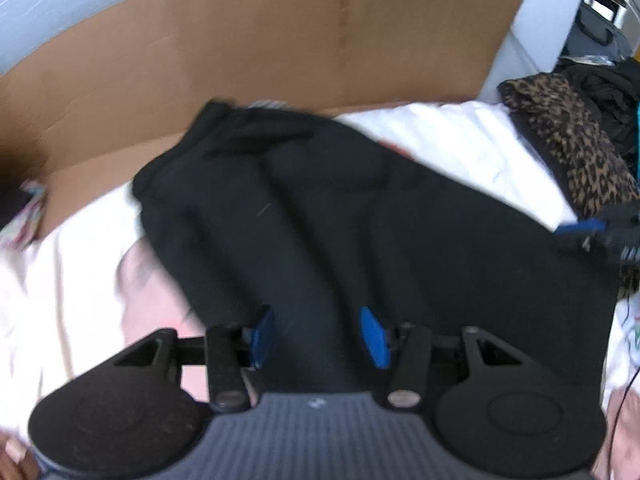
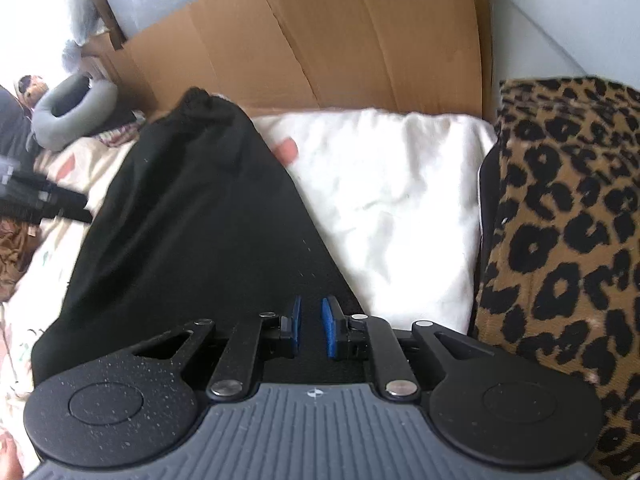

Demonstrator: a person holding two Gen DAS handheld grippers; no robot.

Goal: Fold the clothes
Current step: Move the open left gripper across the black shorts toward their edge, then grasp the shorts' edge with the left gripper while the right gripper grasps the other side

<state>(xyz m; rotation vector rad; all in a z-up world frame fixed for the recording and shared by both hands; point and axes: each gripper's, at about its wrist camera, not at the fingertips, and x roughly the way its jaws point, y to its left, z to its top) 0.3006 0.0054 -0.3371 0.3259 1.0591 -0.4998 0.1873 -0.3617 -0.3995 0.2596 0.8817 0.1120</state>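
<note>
On the pale bedding, your left gripper stands wide open over the black garment; your right gripper, jaws narrowly apart, has cloth between them, grip uncertain, beside leopard-print fabric.

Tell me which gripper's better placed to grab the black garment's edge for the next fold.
Probably right. The right gripper sits low over the black garment, close to its edge beside the white cloth, jaws narrowly apart. The left gripper is open wide over the middle, away from any edge.
</note>
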